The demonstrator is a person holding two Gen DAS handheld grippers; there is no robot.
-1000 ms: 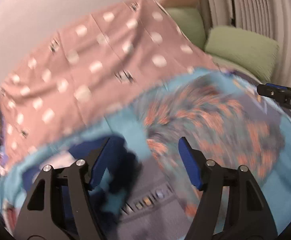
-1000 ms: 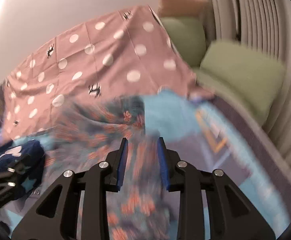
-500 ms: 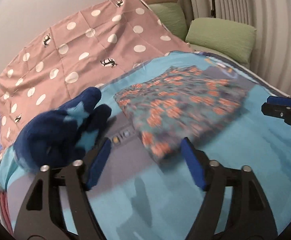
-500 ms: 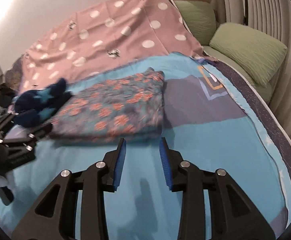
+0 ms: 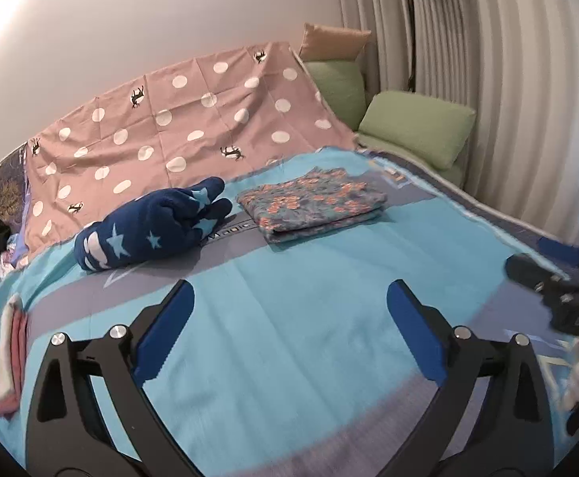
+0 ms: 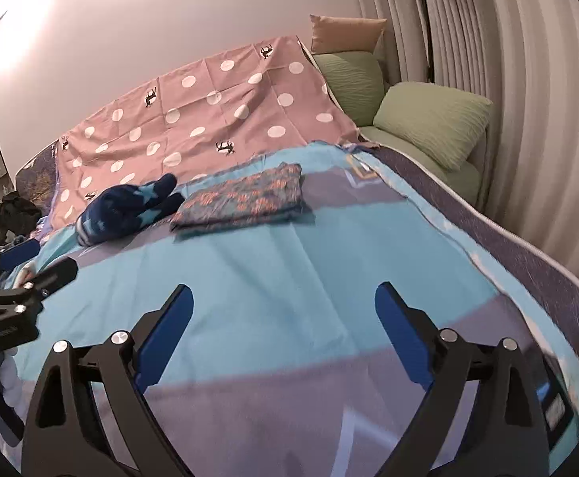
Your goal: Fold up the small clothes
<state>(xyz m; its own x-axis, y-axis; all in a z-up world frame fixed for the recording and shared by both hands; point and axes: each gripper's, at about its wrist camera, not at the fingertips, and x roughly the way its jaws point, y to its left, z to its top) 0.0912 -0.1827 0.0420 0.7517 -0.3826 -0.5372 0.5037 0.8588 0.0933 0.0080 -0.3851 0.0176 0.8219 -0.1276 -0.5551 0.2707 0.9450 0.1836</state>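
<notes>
Your left gripper (image 5: 289, 298) has just been opening; its blue ribbed pads stand wide apart with only bare sheet between them. Your right gripper (image 6: 283, 296) has likewise just spread its jaws, released, with nothing between them.

Take the folded floral garment (image 5: 312, 202) as your landmark: a flat, soft rectangle of thin grey-blue cloth with orange flowers, its layered edges showing at the near side. It lies on the smooth turquoise sheet (image 5: 289, 338), which has broad grey bands across it. Both grippers hang well short of the garment, over bare sheet.

Just left of the garment lies a navy fleece piece (image 5: 150, 226) with pale blue stars, plump and rolled into a rounded lump, close beside it but whether touching you cannot tell. Behind both spreads a dusty-pink cloth (image 5: 194, 127) with white dots and small black animal prints, creased in a grid. Right of the garment, farther back, sit puffy green pillows (image 5: 416, 131) with a rippled texture, against pleated pale curtains (image 5: 508, 79).
</notes>
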